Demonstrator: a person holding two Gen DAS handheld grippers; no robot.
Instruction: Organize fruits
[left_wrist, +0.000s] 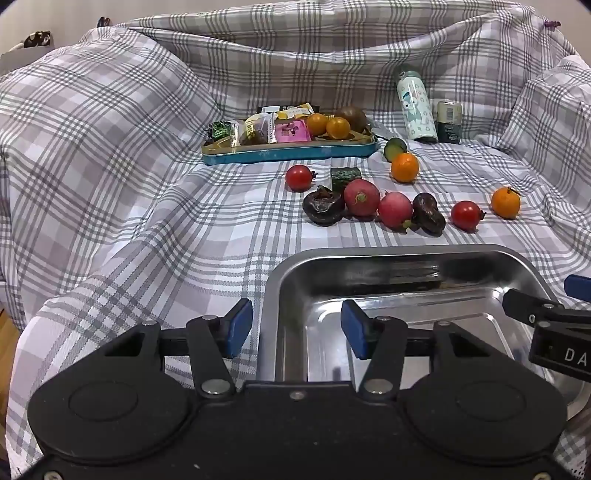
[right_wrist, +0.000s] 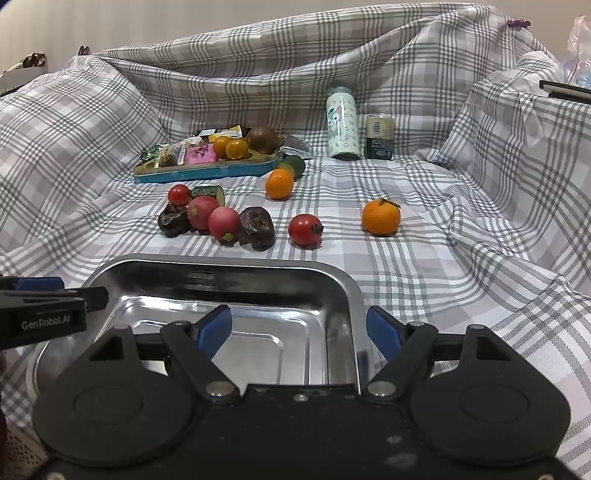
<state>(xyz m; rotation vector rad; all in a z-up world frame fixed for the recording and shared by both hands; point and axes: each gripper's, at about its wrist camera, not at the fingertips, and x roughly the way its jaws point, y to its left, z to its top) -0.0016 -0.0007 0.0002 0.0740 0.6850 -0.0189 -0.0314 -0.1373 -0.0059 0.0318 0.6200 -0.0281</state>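
An empty steel tray lies nearest on the checked cloth. Beyond it lie loose fruits and vegetables: two red tomatoes, two oranges, two pink radishes, two dark wrinkled fruits and cucumber pieces. My left gripper stands open over the tray's left rim, holding nothing. Just as wide and bare, my right gripper is open over the right rim.
A blue tin tray at the back holds snack packets, two small oranges and a brown fruit. A patterned bottle and a can stand at the back right. Raised cloth folds ring the area.
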